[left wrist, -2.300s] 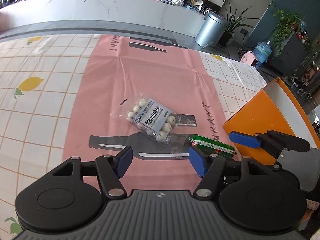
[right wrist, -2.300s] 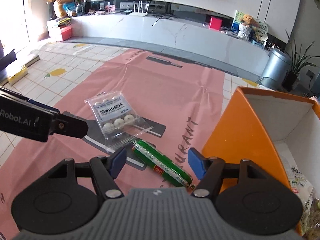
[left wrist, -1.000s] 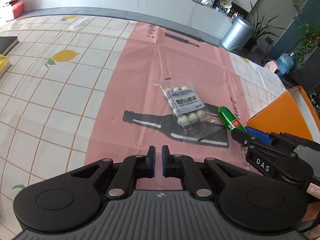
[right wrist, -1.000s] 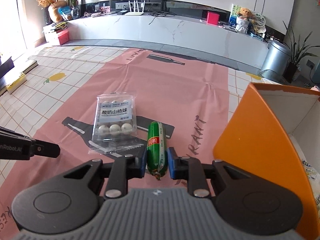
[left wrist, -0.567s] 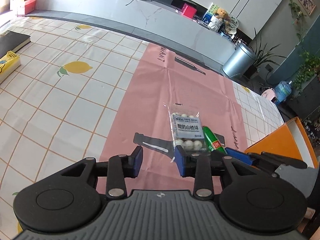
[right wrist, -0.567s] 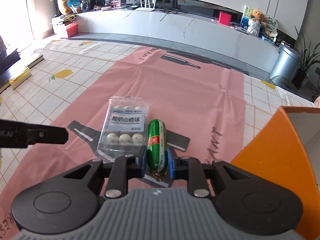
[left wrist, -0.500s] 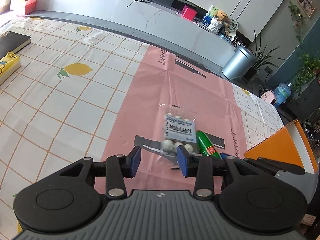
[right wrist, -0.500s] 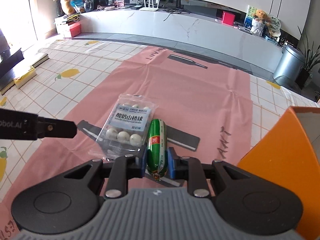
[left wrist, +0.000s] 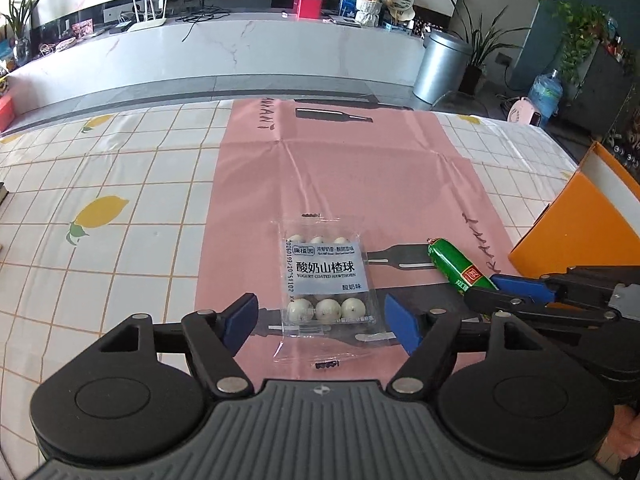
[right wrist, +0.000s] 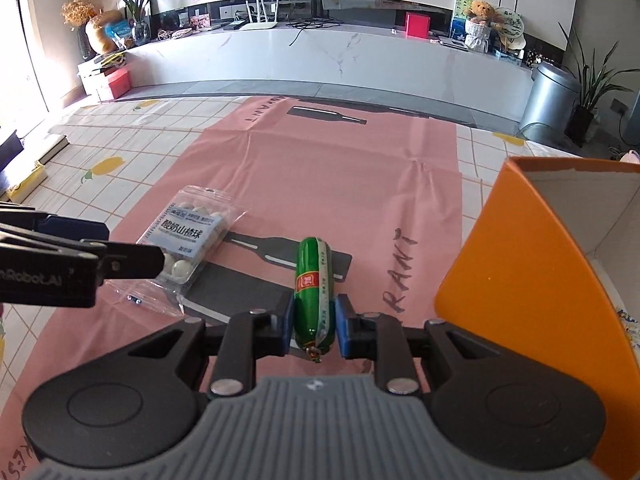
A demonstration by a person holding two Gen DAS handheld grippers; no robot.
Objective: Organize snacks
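A clear packet of white yogurt-coated hawthorn balls (left wrist: 326,282) lies on the pink mat. My left gripper (left wrist: 322,322) is open, its blue pads on either side of the packet's near end, not touching it. The packet also shows in the right wrist view (right wrist: 188,236), with the left gripper's fingers (right wrist: 120,262) over its near corner. My right gripper (right wrist: 313,326) is shut on a green sausage stick (right wrist: 313,284), held by its near end. The sausage (left wrist: 456,266) and the right gripper's fingers (left wrist: 516,284) also show in the left wrist view.
An open orange box (right wrist: 532,264) stands at the right, with snack packets partly visible inside; it also shows in the left wrist view (left wrist: 576,224). The pink mat (right wrist: 340,180) lies on a lemon-print checked tablecloth (left wrist: 100,208). A book edge (right wrist: 44,148) lies at far left.
My left gripper opened from shut and moved in around the hawthorn packet's near end. My right gripper closed on the green sausage stick and still holds it.
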